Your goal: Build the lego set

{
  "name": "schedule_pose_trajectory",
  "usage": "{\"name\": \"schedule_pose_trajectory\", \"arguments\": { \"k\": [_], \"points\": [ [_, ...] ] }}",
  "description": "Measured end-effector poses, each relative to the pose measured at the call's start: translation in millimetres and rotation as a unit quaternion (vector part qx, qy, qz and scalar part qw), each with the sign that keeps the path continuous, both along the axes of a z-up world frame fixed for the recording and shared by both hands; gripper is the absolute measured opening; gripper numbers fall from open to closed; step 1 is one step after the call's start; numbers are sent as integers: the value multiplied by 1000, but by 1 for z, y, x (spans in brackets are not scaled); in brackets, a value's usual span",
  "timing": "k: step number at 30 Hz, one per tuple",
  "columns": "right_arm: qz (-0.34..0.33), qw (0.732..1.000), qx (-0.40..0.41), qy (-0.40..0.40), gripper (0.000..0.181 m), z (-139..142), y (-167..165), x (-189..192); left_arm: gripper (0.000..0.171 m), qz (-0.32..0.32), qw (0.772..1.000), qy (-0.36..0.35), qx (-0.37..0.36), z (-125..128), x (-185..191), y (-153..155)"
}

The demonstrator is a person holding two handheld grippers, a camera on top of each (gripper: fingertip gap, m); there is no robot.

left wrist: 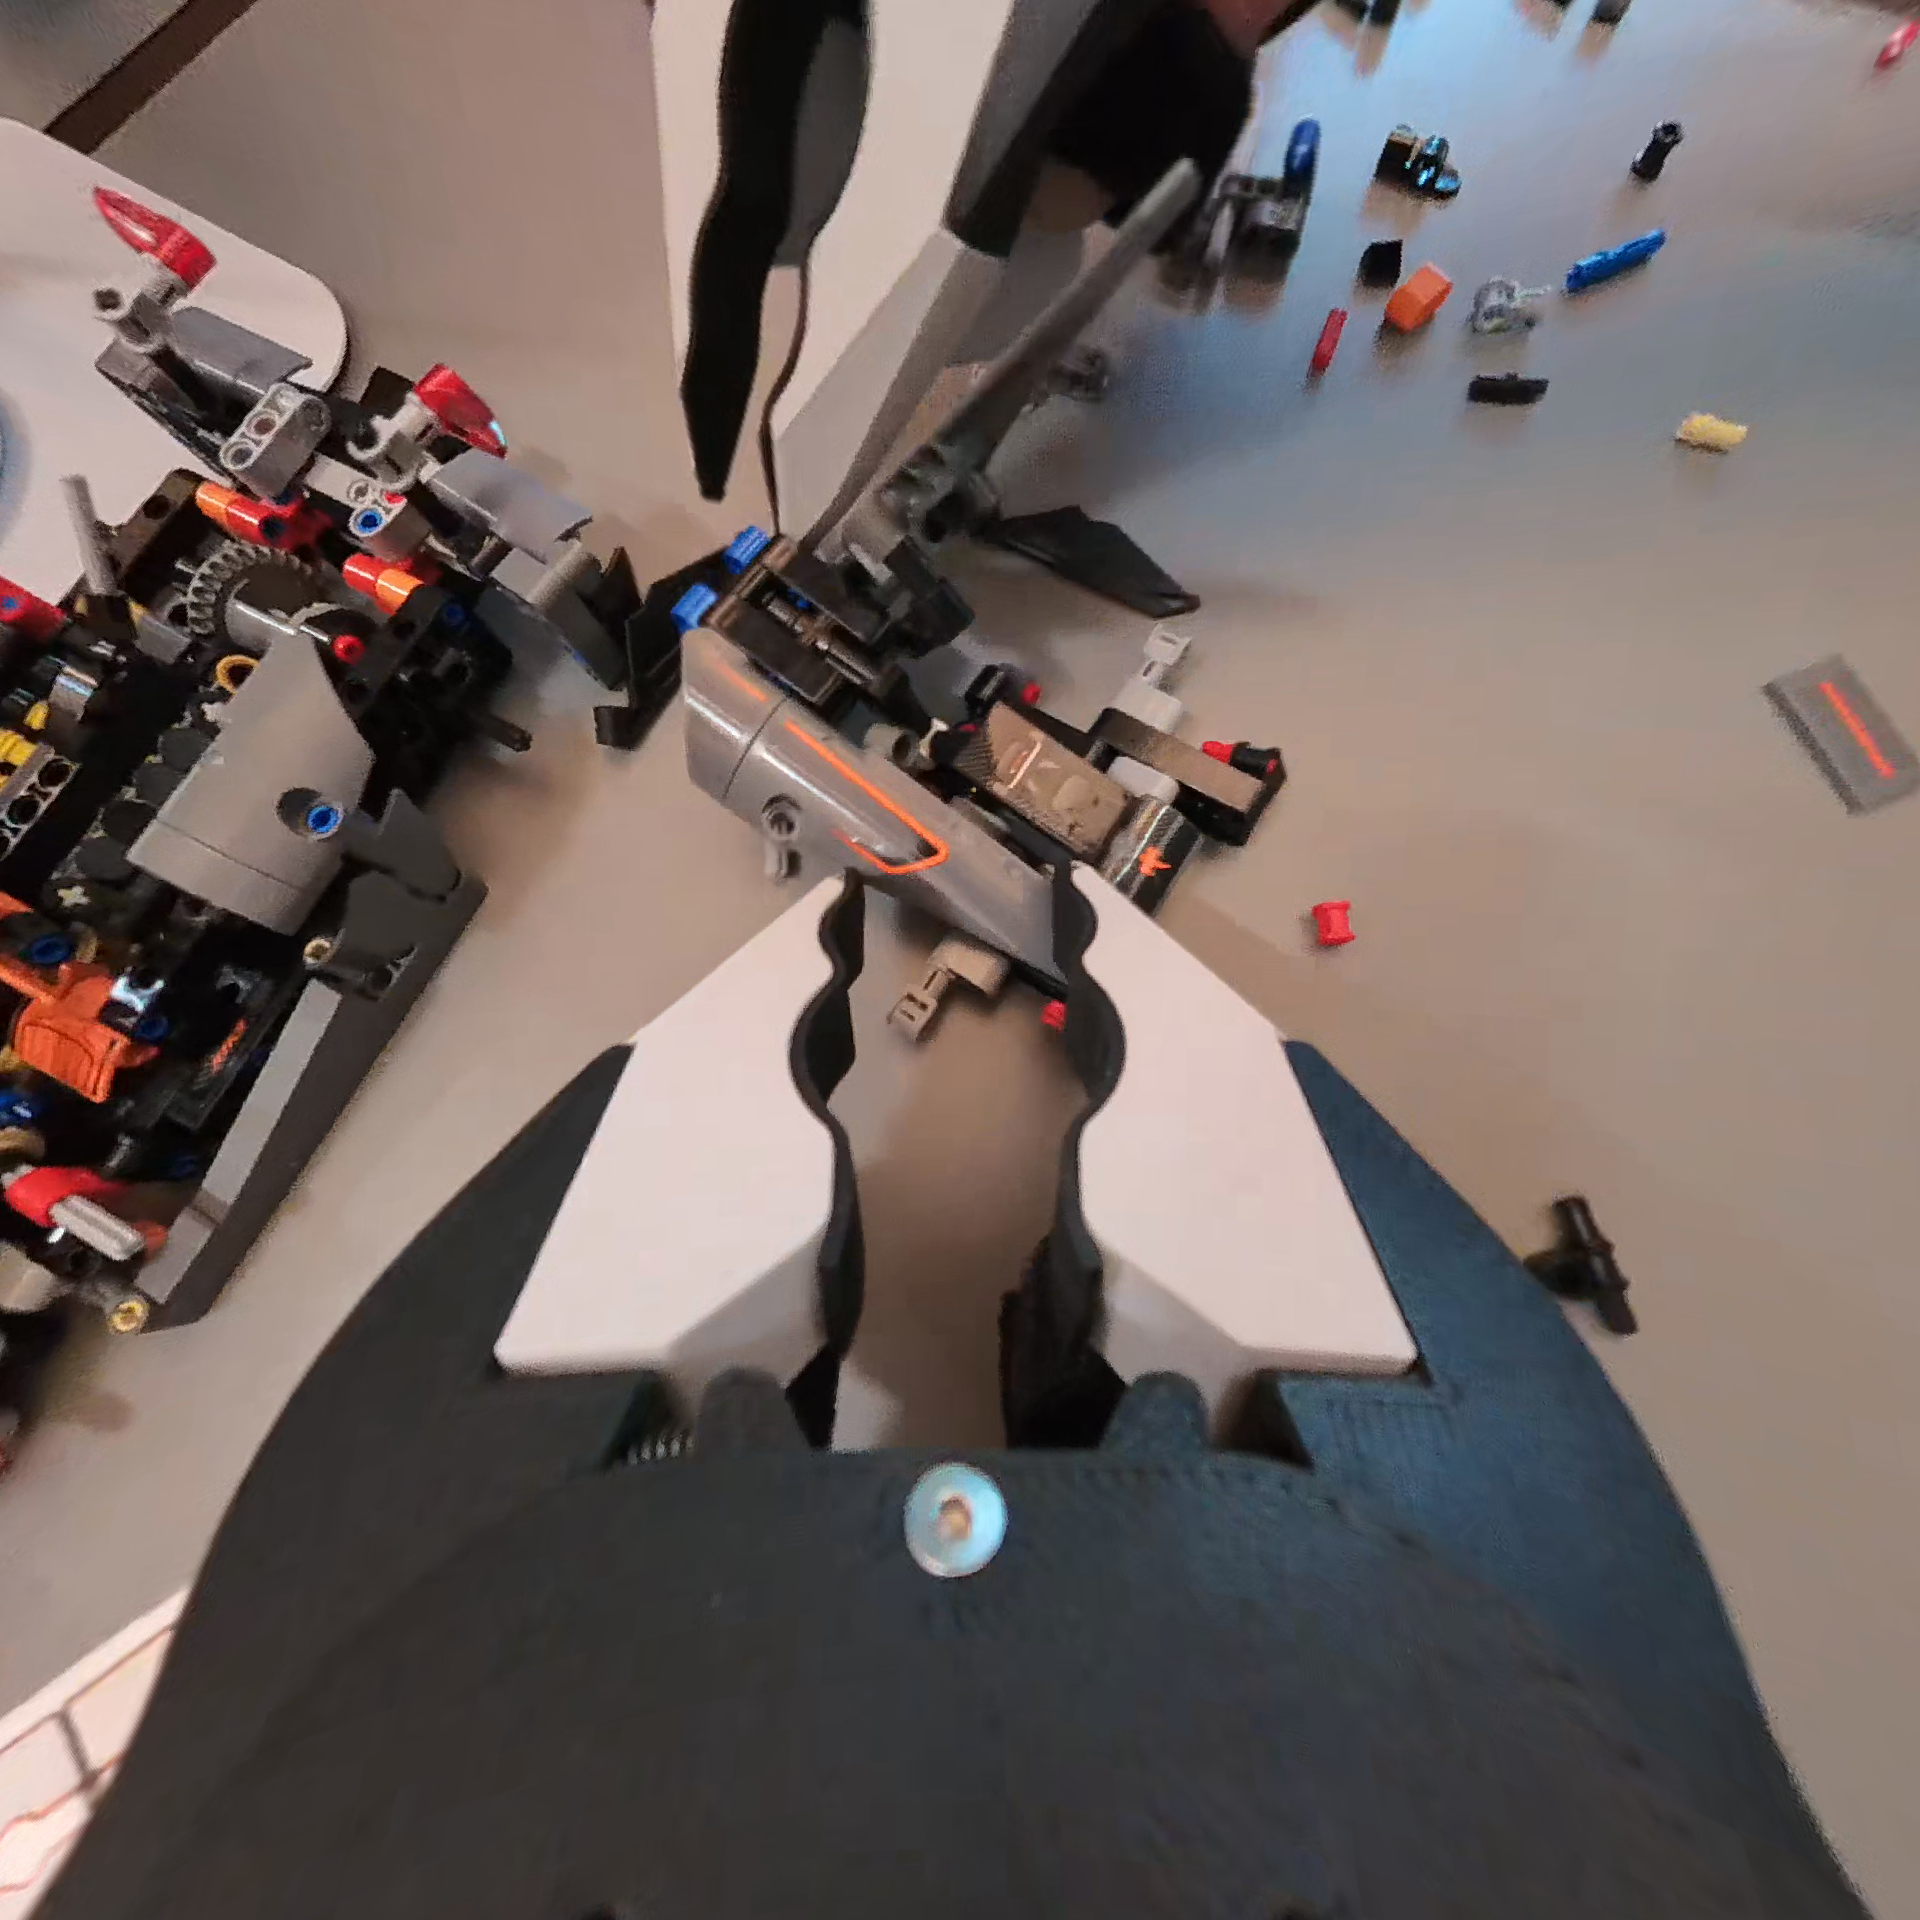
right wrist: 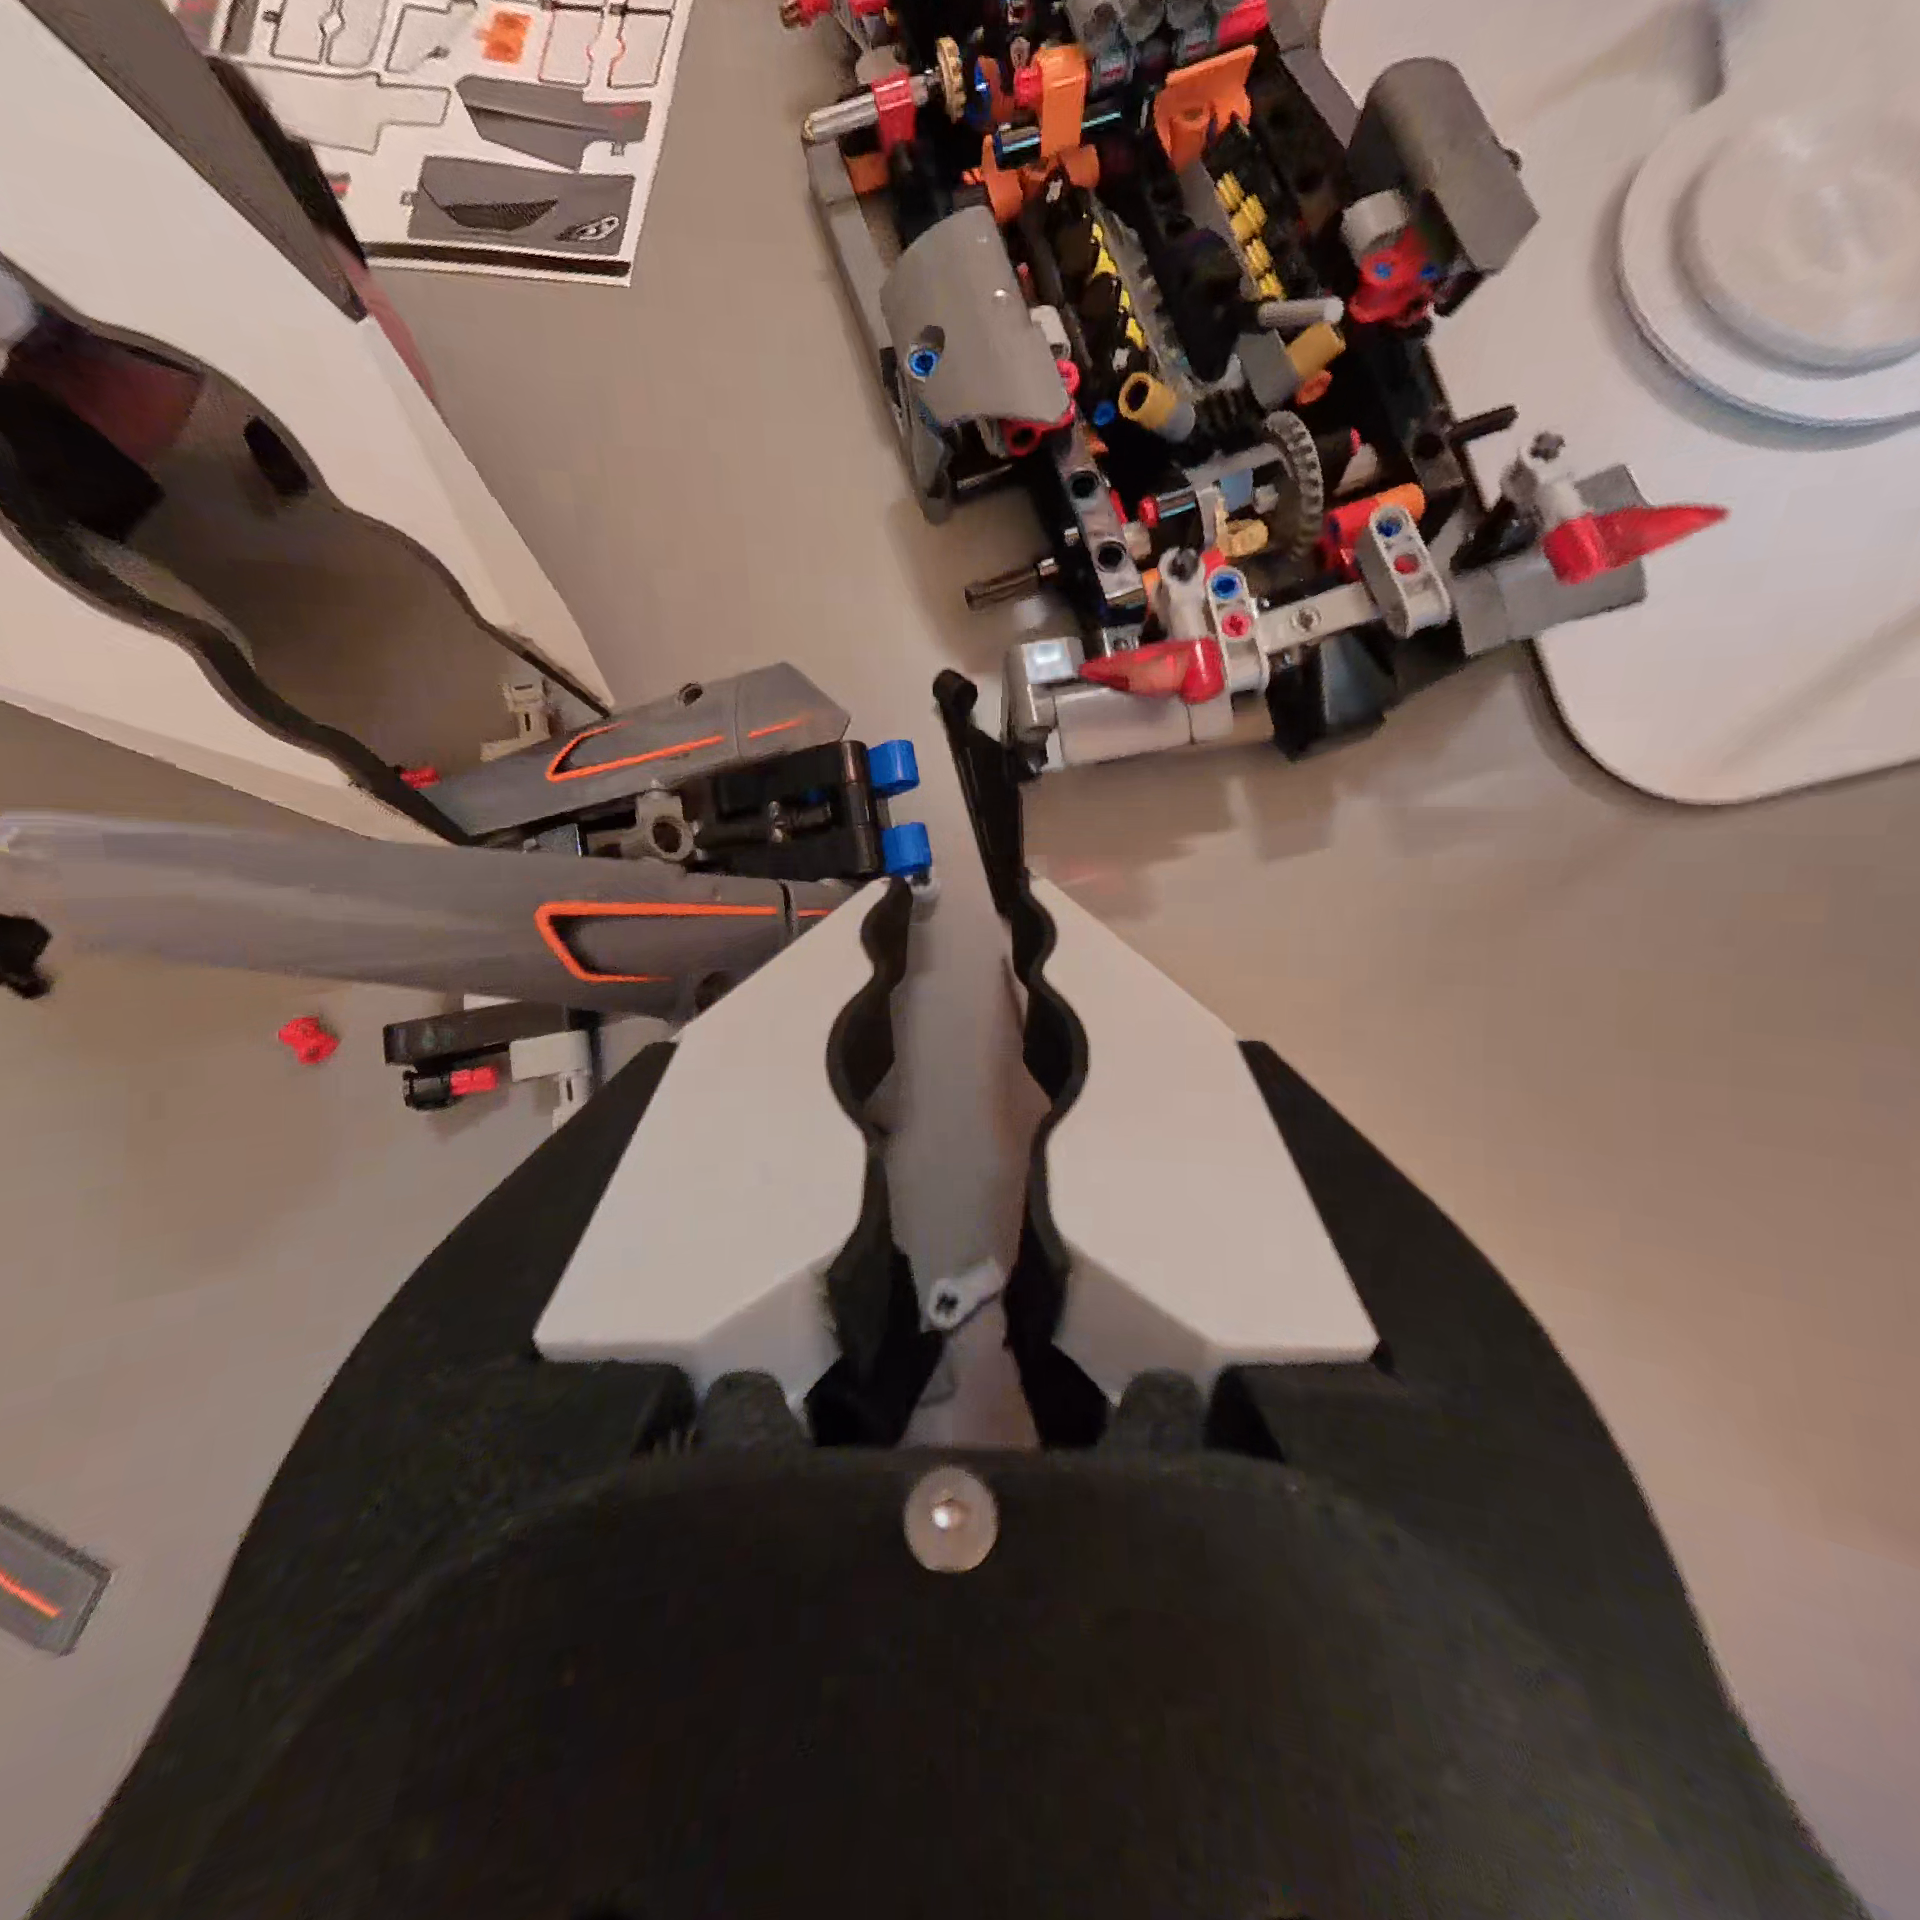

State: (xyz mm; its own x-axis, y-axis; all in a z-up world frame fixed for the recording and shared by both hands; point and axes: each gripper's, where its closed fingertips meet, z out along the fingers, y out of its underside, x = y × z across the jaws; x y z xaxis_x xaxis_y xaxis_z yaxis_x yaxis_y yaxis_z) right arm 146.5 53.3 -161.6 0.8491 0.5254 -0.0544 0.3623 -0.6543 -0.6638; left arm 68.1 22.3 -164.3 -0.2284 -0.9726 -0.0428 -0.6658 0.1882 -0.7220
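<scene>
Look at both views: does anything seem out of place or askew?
Loose parts lie scattered over the table, such as a red piece and a black pin. Nothing looks broken or spilled.

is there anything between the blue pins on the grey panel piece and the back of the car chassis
Mostly bare table. The blue pins on the grey panel assembly face the car chassis across a short gap. One thing stands in that gap: a thin black piece, tilted, right at the chassis's near end. Whether it belongs to the chassis, I cannot tell.
</scene>
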Motion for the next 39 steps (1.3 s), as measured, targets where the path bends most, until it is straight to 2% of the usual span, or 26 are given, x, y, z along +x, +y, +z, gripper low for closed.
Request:
{"name": "schedule_pose_trajectory", "arguments": {
  "k": [4,7,11,12,16,18,22,26,30,33,36,37,39],
  "points": [
    [8,999,-23,-41,17,-16,7,7,29,-1,999,22,34,1,-12,21],
    [14,999,-33,-8,17,-15,9,2,29,-3,998,34,51,1,-23,37],
    [34,999,-30,-4,5,-21,6,-7,25,-20,995,41,89,1,-33,55],
    [39,999,-22,-13,0,-21,6,-7,27,-19,994,45,101,1,-36,62],
    [51,999,-9,-16,0,-18,2,-12,31,24,987,71,145,3,-50,102],
    [54,998,-10,-25,0,-16,-1,-13,42,34,987,66,144,9,-57,110],
    [68,998,12,-2,0,-3,0,-17,46,73,992,11,106,35,-71,103],
    [65,997,31,7,0,1,1,-11,49,126,989,-76,-8,65,-57,68],
    [64,997,34,14,0,-4,2,-13,51,175,968,-115,-136,66,-30,55],
    [68,997,37,-2,0,-6,2,-14,29,208,965,-104,-123,54,-23,59],
    [75,996,48,10,0,0,3,-19,15,209,960,-127,-133,56,-17,57],
    [75,996,48,12,0,0,3,-19,4,206,959,-133,-141,58,-17,56],
    [79,996,46,17,0,-1,2,-19,2,198,959,-141,-145,61,-17,54]
  ]
}}
